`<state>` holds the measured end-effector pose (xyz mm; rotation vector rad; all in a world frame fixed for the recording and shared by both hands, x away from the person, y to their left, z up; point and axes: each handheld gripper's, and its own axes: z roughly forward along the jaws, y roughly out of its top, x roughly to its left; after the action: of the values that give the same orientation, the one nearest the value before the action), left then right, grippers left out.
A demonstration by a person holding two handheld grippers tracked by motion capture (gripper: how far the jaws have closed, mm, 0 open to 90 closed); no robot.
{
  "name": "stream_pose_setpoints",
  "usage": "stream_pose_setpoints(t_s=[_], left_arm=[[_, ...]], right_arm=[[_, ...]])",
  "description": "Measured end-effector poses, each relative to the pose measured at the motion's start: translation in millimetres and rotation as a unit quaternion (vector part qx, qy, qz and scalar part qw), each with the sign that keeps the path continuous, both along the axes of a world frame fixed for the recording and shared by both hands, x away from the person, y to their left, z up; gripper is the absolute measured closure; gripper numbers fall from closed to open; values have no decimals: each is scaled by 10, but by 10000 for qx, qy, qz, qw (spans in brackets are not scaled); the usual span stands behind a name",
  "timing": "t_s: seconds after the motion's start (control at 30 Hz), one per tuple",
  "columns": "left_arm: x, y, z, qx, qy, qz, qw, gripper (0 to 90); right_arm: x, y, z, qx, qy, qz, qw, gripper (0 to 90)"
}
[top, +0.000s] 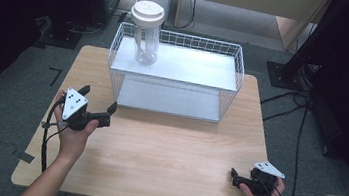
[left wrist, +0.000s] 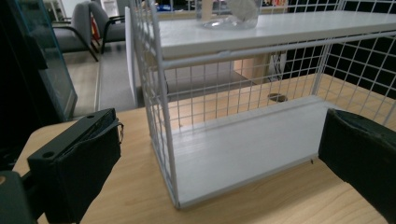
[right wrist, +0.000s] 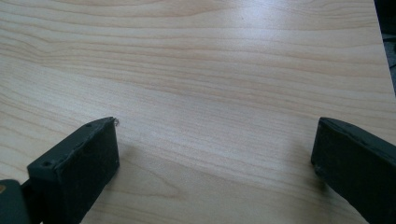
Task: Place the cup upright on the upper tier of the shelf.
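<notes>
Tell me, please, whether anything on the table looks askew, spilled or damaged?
Nothing stands out. The bottle stands upright on the top shelf of the rack, which sits square on the table. Both grippers, left and right, are open and hold nothing.

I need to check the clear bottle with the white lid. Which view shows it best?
The high view: the whole bottle stands upright on the wire rack's top shelf, at its left end. The left gripper view catches just its clear base. The right gripper view looks at bare table.

A lidded jar (top: 146,31) stands on the wire shelf rack's (top: 175,73) upper shelf, ahead of the left gripper's fingers (left wrist: 79,163); bare desk (right wrist: 210,84) lies between the right fingers (right wrist: 77,163).
</notes>
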<state>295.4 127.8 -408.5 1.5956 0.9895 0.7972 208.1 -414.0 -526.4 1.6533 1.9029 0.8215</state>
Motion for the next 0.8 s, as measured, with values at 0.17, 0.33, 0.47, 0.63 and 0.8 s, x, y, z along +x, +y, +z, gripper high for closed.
stream_pose_setpoints(t_s=[0.17, 0.33, 0.47, 0.63, 0.8], left_arm=[[-76, 74, -96, 12, 74, 83, 9999, 0], [-159, 167, -238, 56, 230, 150, 9996, 0], [-225, 266, -351, 99, 375, 226, 9990, 0], [-291, 358, -470, 209, 508, 324, 9980, 0], [-363, 513, -638, 281, 805, 505, 9951, 0]], right_arm=[[0, 0, 0, 0, 0, 0, 10000, 7], [0, 0, 0, 1, -1, 0, 10000, 7], [0, 0, 0, -1, 3, 1, 10000, 7], [0, 1, 1, 1, 7, -3, 10000, 7], [0, 1, 1, -3, 9, -1, 10000, 7]])
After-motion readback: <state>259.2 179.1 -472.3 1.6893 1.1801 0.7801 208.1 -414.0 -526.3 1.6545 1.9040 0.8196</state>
